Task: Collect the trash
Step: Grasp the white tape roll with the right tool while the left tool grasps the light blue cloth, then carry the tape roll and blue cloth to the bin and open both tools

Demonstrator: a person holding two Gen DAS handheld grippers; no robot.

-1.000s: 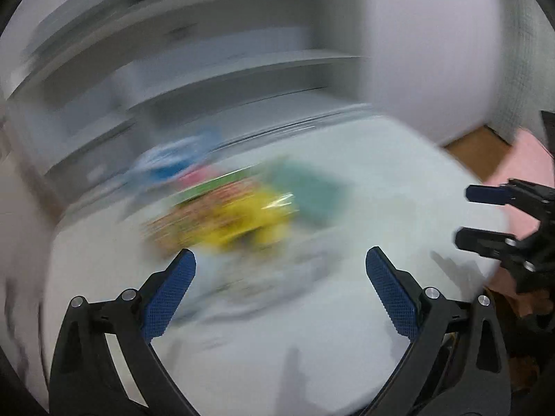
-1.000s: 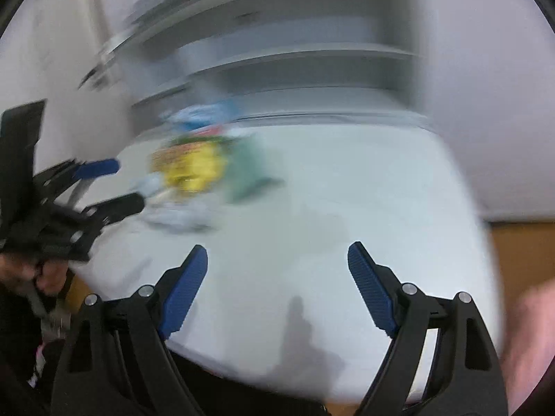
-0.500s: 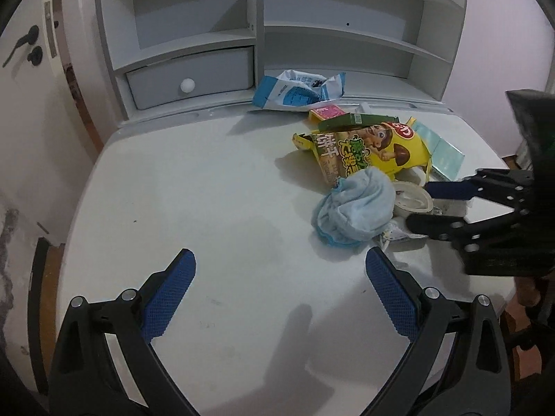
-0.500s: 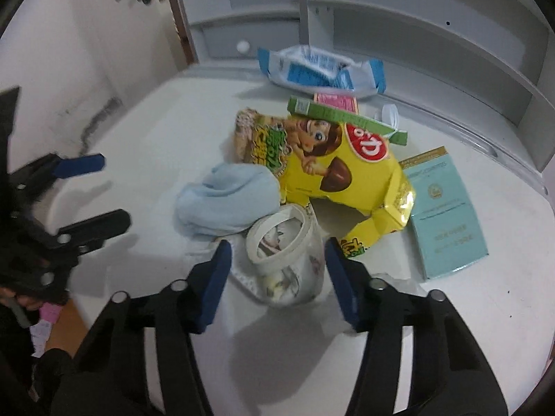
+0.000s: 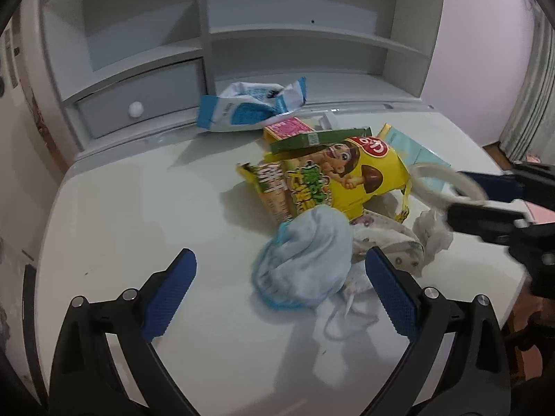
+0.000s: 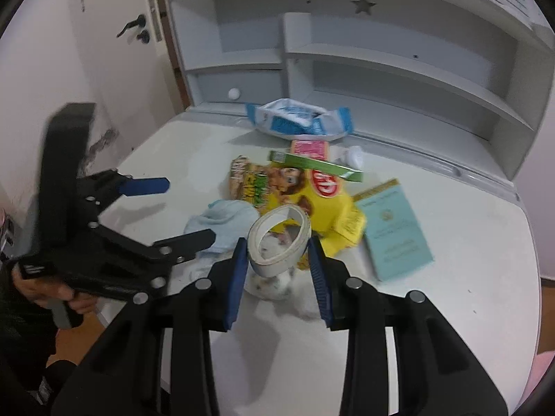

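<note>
A pile of trash lies on the white desk [image 5: 138, 208]: a yellow snack bag [image 5: 333, 176], a crumpled light-blue cloth [image 5: 305, 260], a green box [image 5: 312, 138], a pink packet [image 5: 288, 126] and a blue-white wrapper [image 5: 249, 107]. My right gripper [image 6: 279, 242] is shut on a white tape roll [image 6: 277, 239], lifted above the pile; the roll also shows in the left wrist view [image 5: 440, 180]. My left gripper [image 5: 277, 277] is open and empty just before the cloth.
A teal booklet [image 6: 395, 228] lies right of the snack bag. Patterned fabric and crumpled tissue [image 5: 433, 235] lie beside the cloth. A grey shelf unit with a drawer [image 5: 145, 104] stands at the back. A door [image 6: 114, 52] is at the left.
My right gripper has closed on the tape roll and lifted it off the desk. My left gripper has moved closer to the blue cloth, still open.
</note>
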